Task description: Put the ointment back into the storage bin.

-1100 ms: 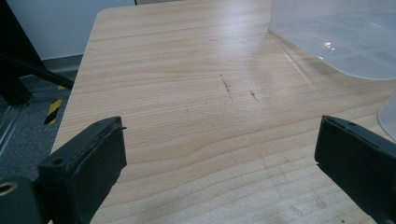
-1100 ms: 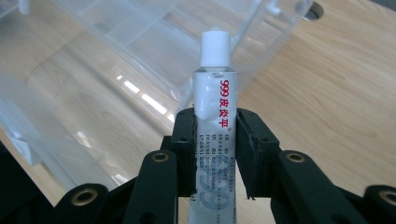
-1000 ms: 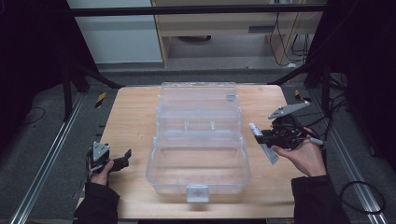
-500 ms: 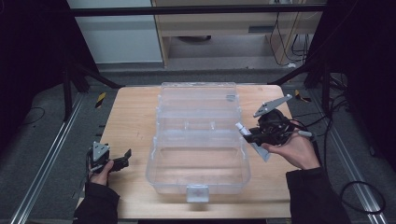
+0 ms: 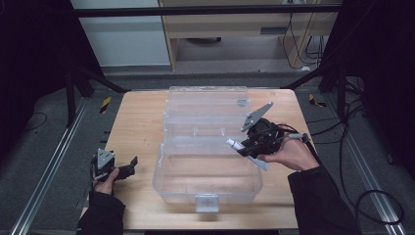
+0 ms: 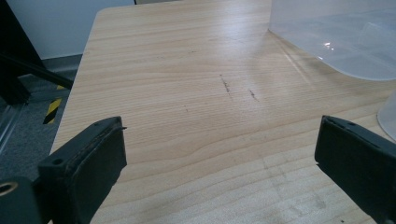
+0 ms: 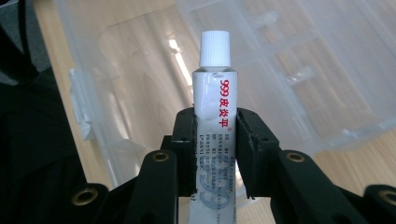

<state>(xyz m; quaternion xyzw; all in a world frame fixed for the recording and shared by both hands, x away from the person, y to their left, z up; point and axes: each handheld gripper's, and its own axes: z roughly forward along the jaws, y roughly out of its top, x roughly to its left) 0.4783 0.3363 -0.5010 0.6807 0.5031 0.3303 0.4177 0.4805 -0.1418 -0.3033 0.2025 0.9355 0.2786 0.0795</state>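
Observation:
A clear plastic box [image 5: 208,169] lies open in the middle of the wooden table [image 5: 137,127], its lid [image 5: 208,105] laid back on the far side. My right gripper [image 5: 243,148] hangs over the box's right wall, shut on a white ointment tube [image 7: 214,93] with a ribbed cap and red print. In the high view the tube [image 5: 237,145] points left over the box's inside. My left gripper [image 5: 128,165] rests low at the table's left front edge; its jaws stand wide apart over bare wood, holding nothing. The box's corner [image 6: 336,37] shows at the upper right of the left gripper view.
The box's front latch [image 5: 206,201] faces the near edge. Bare table lies to the left of the box. Dark frame legs and cables [image 5: 362,127] stand around the table, and a cabinet [image 5: 235,29] sits behind it.
My right gripper has carried the tube leftward from beside the box to above its right wall and inside. The left gripper has stayed put.

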